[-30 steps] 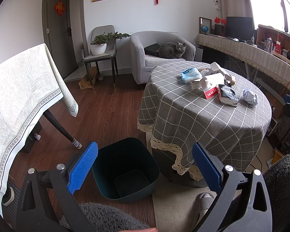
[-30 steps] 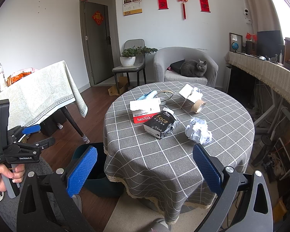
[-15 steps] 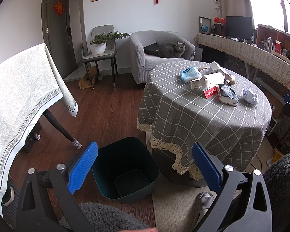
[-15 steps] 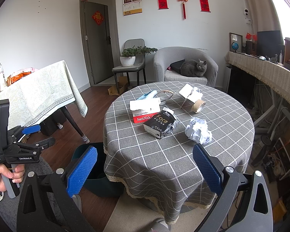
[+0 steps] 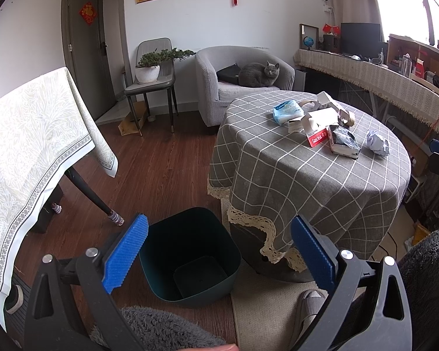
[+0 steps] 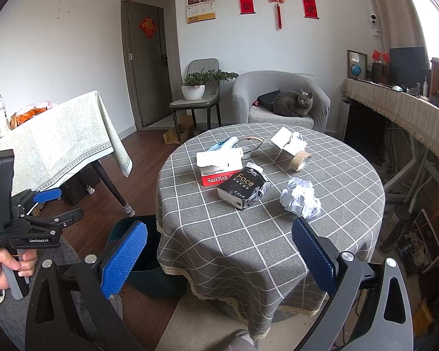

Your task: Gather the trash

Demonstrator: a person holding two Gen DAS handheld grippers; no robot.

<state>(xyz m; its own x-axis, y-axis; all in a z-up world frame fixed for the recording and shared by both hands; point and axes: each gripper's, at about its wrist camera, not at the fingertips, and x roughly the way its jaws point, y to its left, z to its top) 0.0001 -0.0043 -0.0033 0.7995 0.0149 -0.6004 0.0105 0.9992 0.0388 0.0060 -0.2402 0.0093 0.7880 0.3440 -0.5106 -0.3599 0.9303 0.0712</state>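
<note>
Trash lies on a round table with a grey checked cloth (image 6: 248,234): a crumpled paper ball (image 6: 300,198), a black "Face" packet (image 6: 242,188), a red-and-white SanDisk box (image 6: 219,166), a blue wrapper (image 6: 223,144), a tape roll (image 6: 300,160) and torn white card (image 6: 286,142). A dark green bin (image 5: 190,256) stands empty on the floor left of the table. My left gripper (image 5: 219,253) hangs open above the bin. My right gripper (image 6: 219,256) is open, empty, near the table's front edge. The left gripper (image 6: 51,207), held by a hand, shows in the right wrist view.
A second table with a pale patterned cloth (image 5: 29,146) stands at the left. A grey cat (image 6: 291,103) lies in an armchair (image 6: 278,99) behind the round table, beside a chair with a potted plant (image 6: 197,87). A long draped counter (image 6: 395,105) runs along the right.
</note>
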